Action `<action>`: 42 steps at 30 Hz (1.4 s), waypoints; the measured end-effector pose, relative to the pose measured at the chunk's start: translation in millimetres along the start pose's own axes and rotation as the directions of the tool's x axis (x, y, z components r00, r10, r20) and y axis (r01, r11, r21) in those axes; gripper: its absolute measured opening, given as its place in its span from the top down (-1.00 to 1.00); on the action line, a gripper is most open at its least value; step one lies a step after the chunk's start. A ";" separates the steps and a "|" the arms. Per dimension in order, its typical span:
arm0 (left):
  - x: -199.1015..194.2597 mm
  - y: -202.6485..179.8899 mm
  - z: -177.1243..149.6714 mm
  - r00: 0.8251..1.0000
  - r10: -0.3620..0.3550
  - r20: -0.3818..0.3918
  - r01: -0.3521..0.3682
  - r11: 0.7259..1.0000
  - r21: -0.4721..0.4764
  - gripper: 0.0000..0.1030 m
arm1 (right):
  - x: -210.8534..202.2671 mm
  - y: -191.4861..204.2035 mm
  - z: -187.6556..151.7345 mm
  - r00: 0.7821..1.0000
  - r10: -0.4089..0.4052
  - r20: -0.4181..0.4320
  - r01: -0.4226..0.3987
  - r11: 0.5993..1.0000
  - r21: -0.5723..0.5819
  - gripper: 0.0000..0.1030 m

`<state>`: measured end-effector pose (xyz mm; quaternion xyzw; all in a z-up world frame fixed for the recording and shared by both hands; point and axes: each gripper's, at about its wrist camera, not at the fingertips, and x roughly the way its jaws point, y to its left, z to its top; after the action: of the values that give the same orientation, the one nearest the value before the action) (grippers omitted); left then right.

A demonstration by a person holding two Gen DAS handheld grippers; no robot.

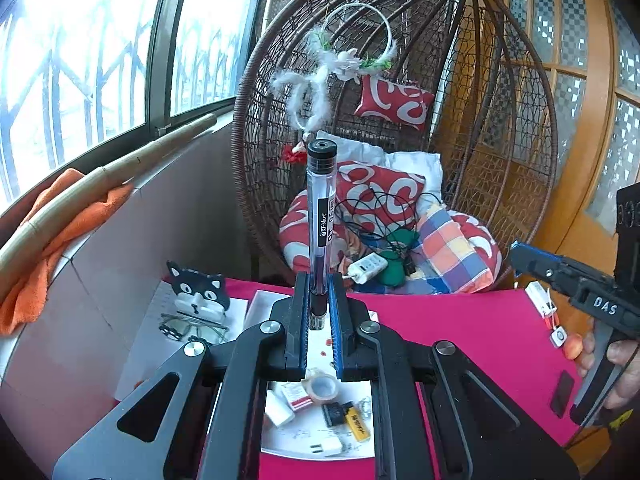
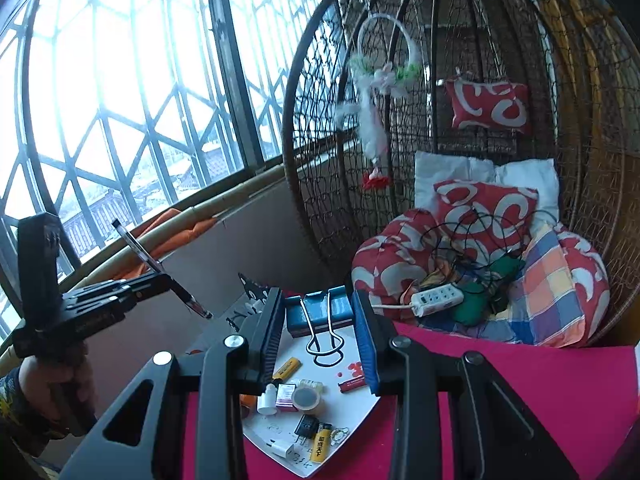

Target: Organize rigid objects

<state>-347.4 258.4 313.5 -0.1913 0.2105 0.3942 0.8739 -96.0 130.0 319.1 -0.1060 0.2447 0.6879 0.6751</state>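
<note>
My left gripper (image 1: 319, 280) is shut on a clear gel pen (image 1: 320, 216) with a black cap, held upright above the white plate (image 1: 280, 446). In the right wrist view the same gripper (image 2: 164, 276) and its pen (image 2: 140, 252) are at the left, tilted. My right gripper (image 2: 320, 300) is shut on a large blue binder clip (image 2: 320, 312) with wire handles, held over the white plate (image 2: 360, 408). The plate holds small items: lighters (image 2: 318, 446), a tape roll (image 2: 306, 398), a white charger (image 2: 280, 448), a small bottle (image 2: 268, 398). The right gripper (image 1: 516, 250) shows at the right of the left wrist view.
The plate lies on a pink tabletop (image 2: 520, 380). A cat-shaped holder (image 1: 198, 288) with glasses (image 1: 192, 328) stands at the left. Behind is a wicker hanging chair (image 1: 400, 120) with cushions and a power strip (image 2: 438, 298). A window and ledge are on the left.
</note>
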 end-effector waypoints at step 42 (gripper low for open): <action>221.6 44.9 -96.5 0.827 -0.036 -0.561 0.080 0.995 0.055 -0.99 | 191.2 -32.0 -125.3 0.878 -0.098 -0.469 0.285 0.894 0.346 -1.00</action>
<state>-269.8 372.6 110.0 -0.2711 0.4657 0.2861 0.7923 -100.4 236.6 114.4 -0.1406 0.5158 0.5083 0.6752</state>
